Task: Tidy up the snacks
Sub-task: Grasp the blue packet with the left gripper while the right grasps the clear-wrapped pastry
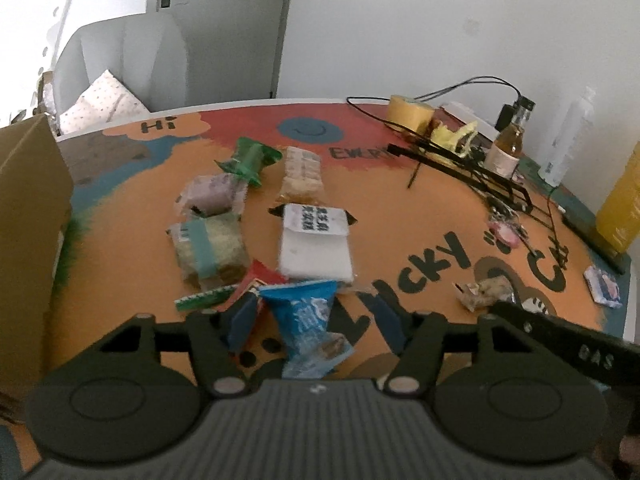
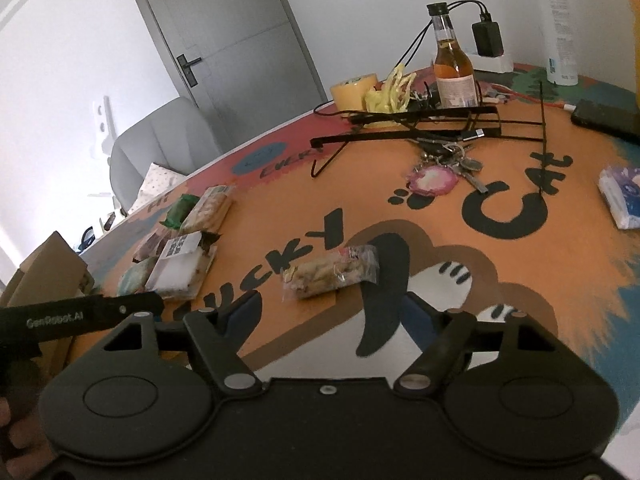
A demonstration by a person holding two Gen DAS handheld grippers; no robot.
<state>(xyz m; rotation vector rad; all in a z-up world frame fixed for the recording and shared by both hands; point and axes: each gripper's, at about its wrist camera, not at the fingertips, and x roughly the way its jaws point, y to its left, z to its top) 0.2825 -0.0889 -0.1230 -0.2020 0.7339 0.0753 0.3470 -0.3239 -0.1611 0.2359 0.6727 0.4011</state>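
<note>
Snacks lie scattered on the orange printed bench (image 1: 400, 208), so I straddle the crinkly blue packet (image 1: 304, 316) with my left gripper (image 1: 316, 326), jaws not yet pinching, while my right gripper (image 2: 332, 312) hangs open before the clear-wrapped oat bar (image 2: 330, 272).

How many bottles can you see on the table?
3. A small amber glass bottle stands behind the black rack, a clear plastic bottle stands right of it, and what looks like an orange bottle is at the table's right edge. More may be hidden.

Snack pile (image 1: 248, 216) crowds left; black wire rack (image 2: 424, 124) blocks beyond open centre.
</note>
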